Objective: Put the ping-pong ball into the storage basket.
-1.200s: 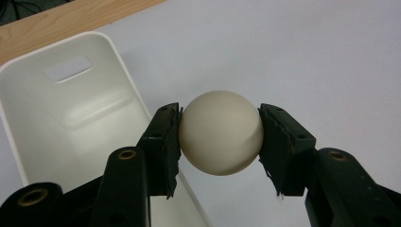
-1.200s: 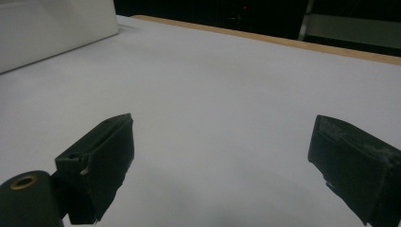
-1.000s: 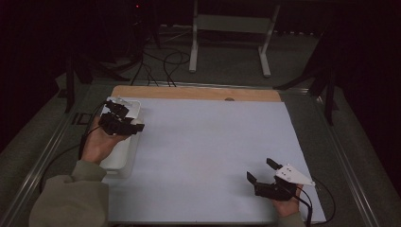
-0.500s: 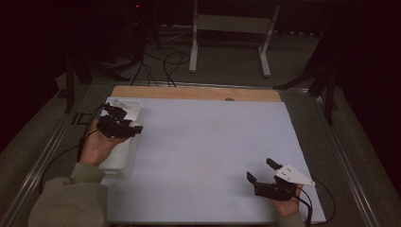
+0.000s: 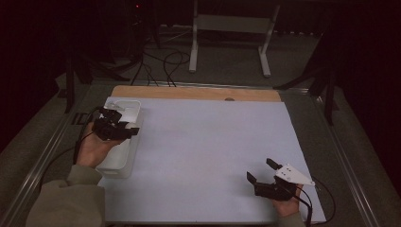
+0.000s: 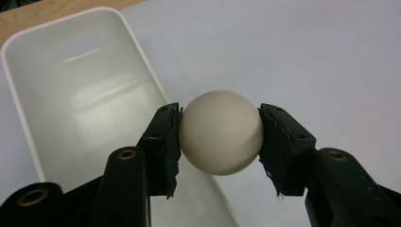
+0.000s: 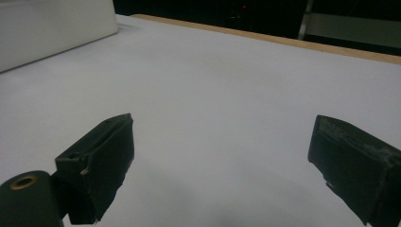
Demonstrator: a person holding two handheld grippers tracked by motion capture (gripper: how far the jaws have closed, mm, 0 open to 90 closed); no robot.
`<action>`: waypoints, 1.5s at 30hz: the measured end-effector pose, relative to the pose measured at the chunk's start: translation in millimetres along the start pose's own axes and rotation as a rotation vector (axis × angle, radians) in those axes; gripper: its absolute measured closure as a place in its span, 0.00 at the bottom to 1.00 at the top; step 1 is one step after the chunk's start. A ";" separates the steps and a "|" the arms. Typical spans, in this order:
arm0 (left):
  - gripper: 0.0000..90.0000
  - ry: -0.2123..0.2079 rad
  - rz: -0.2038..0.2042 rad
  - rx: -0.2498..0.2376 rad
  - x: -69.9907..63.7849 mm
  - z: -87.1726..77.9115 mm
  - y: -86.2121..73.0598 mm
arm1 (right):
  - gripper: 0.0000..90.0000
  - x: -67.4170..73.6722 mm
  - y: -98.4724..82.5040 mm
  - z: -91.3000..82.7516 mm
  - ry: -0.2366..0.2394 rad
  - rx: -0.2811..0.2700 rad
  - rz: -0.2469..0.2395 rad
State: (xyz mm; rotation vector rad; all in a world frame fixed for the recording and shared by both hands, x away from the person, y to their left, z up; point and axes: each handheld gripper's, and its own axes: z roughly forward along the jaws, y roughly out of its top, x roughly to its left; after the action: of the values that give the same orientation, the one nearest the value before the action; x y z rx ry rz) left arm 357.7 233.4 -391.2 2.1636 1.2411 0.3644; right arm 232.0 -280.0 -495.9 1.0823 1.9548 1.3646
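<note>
My left gripper has its fingers pressed against both sides of a cream ball, which I hold above the long right rim of the white bin lying along the tabletop's left edge, toward the far left corner. My right gripper sits near the tabletop's near right corner with its fingers spread wide and nothing between them, well apart from the ball. Around them I see the pale sheet covering the tabletop and a wooden strip along the far edge, and nothing stands between ball and bin.
</note>
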 end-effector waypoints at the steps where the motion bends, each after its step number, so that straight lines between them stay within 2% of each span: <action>1: 0.57 0.000 -0.004 -0.001 0.2 -0.1 -0.9 | 0.08 0.0 0.0 0.0 0.000 0.000 0.000; 15: 0.57 0.009 -0.015 -0.001 7.1 -3.1 -10.8 | 0.08 0.4 0.0 0.2 -0.001 0.003 0.001; 27: 0.57 0.036 -0.031 0.010 14.9 -4.8 -19.8 | 0.08 0.7 -0.4 1.1 0.001 0.007 -0.001; 45: 0.57 0.057 -0.059 0.008 21.8 -7.2 -26.5 | 0.08 0.7 -0.7 1.3 -0.002 0.010 -0.001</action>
State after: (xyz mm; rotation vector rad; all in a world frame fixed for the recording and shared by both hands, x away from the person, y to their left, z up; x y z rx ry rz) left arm 347.3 264.5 -403.6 2.1310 1.3369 0.3996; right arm 232.3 -278.8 -497.0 1.0864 1.9628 1.3544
